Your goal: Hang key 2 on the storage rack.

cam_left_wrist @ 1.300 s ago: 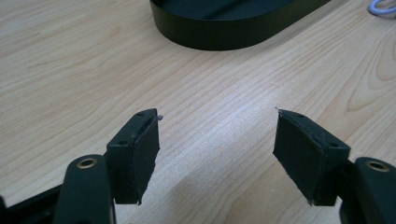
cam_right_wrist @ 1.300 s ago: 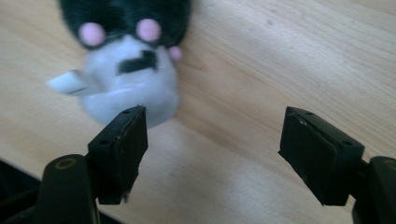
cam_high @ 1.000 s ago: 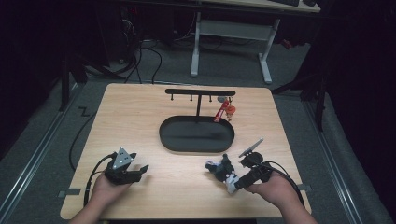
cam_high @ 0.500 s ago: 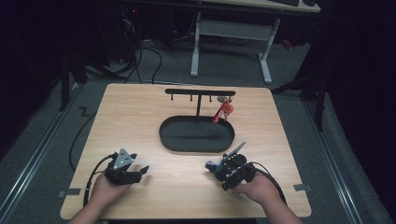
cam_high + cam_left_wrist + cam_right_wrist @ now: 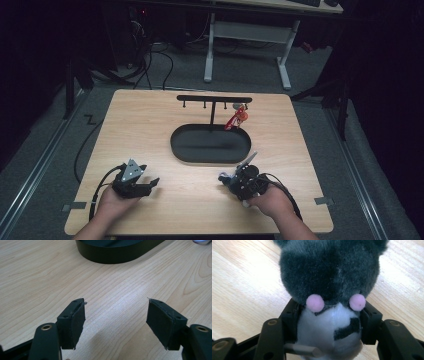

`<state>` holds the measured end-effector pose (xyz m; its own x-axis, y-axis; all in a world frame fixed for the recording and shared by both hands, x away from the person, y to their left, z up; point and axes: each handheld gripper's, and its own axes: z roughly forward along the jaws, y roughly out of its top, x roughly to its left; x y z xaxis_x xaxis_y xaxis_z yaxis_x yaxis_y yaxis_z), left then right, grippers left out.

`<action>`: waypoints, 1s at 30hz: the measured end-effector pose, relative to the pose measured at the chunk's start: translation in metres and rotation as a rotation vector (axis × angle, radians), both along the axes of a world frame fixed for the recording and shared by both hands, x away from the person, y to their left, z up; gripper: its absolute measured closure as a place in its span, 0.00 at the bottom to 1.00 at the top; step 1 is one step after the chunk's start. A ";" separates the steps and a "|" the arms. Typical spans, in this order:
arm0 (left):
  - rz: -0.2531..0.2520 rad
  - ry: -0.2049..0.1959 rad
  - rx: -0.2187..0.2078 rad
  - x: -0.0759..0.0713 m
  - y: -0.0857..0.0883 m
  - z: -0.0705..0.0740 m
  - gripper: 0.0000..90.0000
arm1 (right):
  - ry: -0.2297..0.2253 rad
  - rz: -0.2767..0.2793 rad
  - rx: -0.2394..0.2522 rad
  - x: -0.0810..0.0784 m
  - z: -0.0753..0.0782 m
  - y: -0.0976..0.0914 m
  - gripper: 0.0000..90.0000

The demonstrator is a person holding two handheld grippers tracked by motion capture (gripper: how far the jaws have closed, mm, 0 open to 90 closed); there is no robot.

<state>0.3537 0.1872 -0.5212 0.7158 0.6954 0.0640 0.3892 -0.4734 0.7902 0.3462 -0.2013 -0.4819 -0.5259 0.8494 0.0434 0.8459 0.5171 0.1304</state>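
Observation:
A grey and white plush toy (image 5: 329, 272) with two pink cheek dots sits between the jaws of my right gripper (image 5: 328, 315), which is shut on its white lower part. In the high view that right gripper (image 5: 234, 181) rests on the table near the front, just right of centre, with the plush toy (image 5: 223, 178) at its tip. My left gripper (image 5: 149, 184) lies at the front left, open, with bare wood between its pads (image 5: 72, 322). The left gripper (image 5: 116, 315) points toward the black oval tray (image 5: 112, 255).
The black oval tray (image 5: 210, 159) sits mid-table on the wooden table (image 5: 145, 125). Behind it stands a black T-shaped rack (image 5: 214, 99) with hooks, and a red item (image 5: 236, 118) hangs at the rack's right end. A desk frame and cables lie beyond the far edge.
My right hand has swung from the right to behind the gripper, turning it and shifting it slightly left with the plush toy held. The left gripper has stayed still.

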 end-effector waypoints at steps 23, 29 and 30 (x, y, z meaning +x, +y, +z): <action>0.006 -0.034 0.006 -0.001 0.000 0.001 0.29 | -0.024 -0.066 0.027 0.007 0.059 -0.011 0.53; 0.004 -0.030 0.006 -0.001 -0.002 0.001 0.28 | -0.034 -0.066 0.039 0.016 0.072 -0.005 0.53; 0.005 -0.032 0.004 -0.001 -0.002 0.001 0.28 | -0.038 -0.064 0.039 0.018 0.074 -0.005 0.53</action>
<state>0.3525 0.1856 -0.5207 0.7096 0.6988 0.0902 0.3659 -0.4749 0.8004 0.3639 -0.2065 -0.4075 -0.4728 0.8792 0.0581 0.8709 0.4563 0.1823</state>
